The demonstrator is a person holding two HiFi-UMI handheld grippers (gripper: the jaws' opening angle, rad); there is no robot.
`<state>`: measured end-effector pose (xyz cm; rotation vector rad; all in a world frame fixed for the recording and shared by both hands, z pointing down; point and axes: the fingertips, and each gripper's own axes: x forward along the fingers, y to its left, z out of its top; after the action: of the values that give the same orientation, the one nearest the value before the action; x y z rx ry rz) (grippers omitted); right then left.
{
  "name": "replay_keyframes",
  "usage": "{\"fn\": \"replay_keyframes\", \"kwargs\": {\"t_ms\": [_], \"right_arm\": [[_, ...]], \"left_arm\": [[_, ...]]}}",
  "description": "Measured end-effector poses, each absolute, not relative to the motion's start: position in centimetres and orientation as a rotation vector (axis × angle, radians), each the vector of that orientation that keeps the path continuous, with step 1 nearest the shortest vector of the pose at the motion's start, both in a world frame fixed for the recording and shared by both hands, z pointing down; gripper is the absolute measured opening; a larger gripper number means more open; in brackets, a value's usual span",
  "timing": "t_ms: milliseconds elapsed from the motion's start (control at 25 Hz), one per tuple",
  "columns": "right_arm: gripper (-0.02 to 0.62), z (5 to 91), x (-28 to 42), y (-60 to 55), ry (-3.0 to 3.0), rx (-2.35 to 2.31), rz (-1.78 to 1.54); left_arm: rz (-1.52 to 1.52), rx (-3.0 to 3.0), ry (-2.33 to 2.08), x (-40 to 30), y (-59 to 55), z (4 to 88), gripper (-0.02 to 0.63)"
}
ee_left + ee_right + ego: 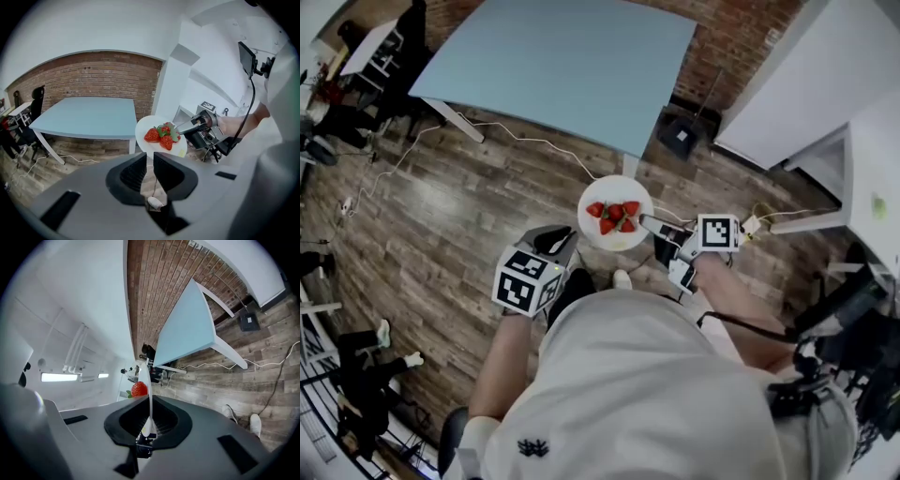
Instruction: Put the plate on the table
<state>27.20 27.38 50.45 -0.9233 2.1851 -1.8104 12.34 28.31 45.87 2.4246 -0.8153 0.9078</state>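
A white plate (619,236) carrying several strawberries (615,216) hangs in the air over the wooden floor, short of the light blue table (572,66). My right gripper (646,224) is shut on the plate's right rim. In the right gripper view the plate (146,380) stands edge-on between the jaws, with one strawberry (138,389) showing beside it and the table (192,329) beyond. My left gripper (559,234) is just left of the plate, apart from it, jaws together and empty. The left gripper view shows the plate (152,143), the right gripper (180,128) and the table (89,115).
A white cable (525,141) trails across the floor by the table leg. A black box (680,136) sits on the floor near the table's right corner. White shelving (806,84) stands at the right. Chairs and a desk (366,56) are at the far left.
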Motion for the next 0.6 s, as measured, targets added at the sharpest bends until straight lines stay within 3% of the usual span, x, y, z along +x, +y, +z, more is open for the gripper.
{"fn": "replay_keyframes", "kwargs": {"t_ms": [600], "right_arm": [[0.015, 50.9, 24.5, 22.3, 2.172, -0.984, -1.856]], "left_arm": [[0.947, 2.455, -0.794, 9.1, 23.7, 45.7, 0.048]]}}
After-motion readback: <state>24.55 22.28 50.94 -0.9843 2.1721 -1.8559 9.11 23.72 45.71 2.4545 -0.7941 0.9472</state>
